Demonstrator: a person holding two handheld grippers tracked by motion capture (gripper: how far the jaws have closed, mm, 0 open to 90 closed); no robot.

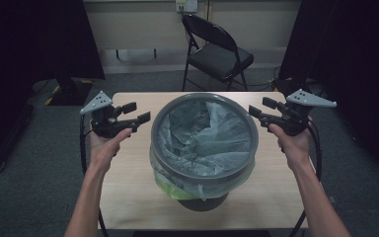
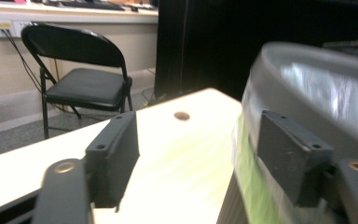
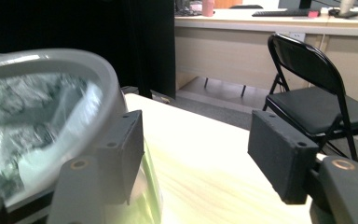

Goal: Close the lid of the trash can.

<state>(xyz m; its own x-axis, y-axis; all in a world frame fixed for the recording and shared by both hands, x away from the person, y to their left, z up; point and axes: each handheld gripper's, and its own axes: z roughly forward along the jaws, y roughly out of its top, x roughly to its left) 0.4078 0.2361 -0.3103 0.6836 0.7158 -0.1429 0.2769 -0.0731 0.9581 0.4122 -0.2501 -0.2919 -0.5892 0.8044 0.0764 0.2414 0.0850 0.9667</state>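
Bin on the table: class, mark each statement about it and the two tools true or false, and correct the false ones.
1. The grey bin holds a plastic liner. True.
2. The left tool is clamped on the bin's rim. False: its jaws are open, beside the bin.
3. The right tool is open. True.
4. The bin lies tipped on its side. False: it stands upright on the table.
5. A black folding chair stands beyond the table. True.
6. Both tools are inside the bin. False: one is at each side, outside it.
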